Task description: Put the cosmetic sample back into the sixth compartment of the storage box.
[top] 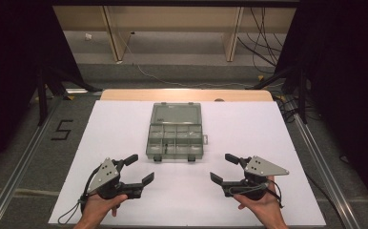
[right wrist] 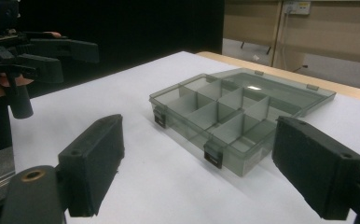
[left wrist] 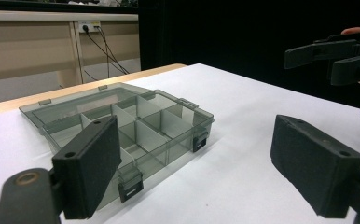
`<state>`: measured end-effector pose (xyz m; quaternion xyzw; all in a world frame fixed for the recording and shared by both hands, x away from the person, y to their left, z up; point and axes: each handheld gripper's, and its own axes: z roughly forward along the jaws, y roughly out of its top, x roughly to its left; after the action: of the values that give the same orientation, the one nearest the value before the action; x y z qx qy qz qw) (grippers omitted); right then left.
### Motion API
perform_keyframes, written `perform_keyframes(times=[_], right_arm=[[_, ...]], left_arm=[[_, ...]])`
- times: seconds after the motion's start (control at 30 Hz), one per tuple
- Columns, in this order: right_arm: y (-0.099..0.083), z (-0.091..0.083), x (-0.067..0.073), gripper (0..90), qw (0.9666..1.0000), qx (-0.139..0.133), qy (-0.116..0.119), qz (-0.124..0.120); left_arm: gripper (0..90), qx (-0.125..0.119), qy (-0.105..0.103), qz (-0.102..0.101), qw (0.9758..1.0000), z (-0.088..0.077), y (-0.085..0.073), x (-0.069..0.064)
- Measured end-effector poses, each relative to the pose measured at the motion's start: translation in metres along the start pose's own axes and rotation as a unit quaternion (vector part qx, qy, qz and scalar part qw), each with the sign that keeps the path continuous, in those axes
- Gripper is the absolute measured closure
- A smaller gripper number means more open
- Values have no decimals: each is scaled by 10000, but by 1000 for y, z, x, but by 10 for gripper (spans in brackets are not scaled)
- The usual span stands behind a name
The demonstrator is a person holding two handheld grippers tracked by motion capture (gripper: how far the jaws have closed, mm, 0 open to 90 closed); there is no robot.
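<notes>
A translucent grey box (top: 175, 138) is seen at the middle of the white tabletop (top: 249, 133), toward the far half. Its lid (top: 176, 114) is swung fully open and lies flat on the far side; the divided tray faces up on the near side. Two dark latches are noted on the near wall. As far as can be made out, the compartments are empty; no parts are seen on the tabletop.

The left gripper (top: 140, 169) is held near and to the left of the box, the right gripper (top: 224, 168) near and to the right. Both are well apart from the box and aimed roughly at its near corners. The fingers (left wrist: 90, 165) of the left gripper are spread wide with nothing between them; the same is recorded for the right gripper's fingers (right wrist: 95, 161). Nothing is touched by either.

Progress, as a judgement: the box already stands open, and no handling is under way. Whatever is to be done with it, most likely closing the lid and snapping the latches, is left entirely.

Writing: a black "5" (top: 62, 130) is marked on the floor to the left of the tabletop. No brand or label can be read on the box.
</notes>
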<state>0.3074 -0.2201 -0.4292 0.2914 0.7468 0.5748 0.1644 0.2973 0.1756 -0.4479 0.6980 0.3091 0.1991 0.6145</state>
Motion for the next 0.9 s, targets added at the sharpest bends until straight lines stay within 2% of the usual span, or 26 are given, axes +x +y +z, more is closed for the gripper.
perform_keyframes(times=[0.23,0.37,0.43,0.7,0.8,0.87,0.9], right_arm=[[-3,-6,1,172,10000,-6,-50,-14],[-5,-5,2,171,9998,-73,-101,-123],[-5,-6,3,171,10000,11,-53,-77],[-4,-5,3,171,9995,-77,-118,-275],[-4,-5,4,171,9995,-12,-131,-281],[-5,-4,5,171,9997,38,-39,-240],[-5,-3,5,171,9995,9,-106,-302]], left_arm=[[157,3,20,-18,10000,-1,0,0],[157,10,28,-25,10000,-1,-1,0],[157,11,12,-11,10000,-1,-1,0],[157,7,24,2,10000,-1,0,0],[157,-23,10,4,10000,0,-1,0],[157,4,37,0,10000,0,0,0],[157,-30,5,6,10000,0,-1,0]])
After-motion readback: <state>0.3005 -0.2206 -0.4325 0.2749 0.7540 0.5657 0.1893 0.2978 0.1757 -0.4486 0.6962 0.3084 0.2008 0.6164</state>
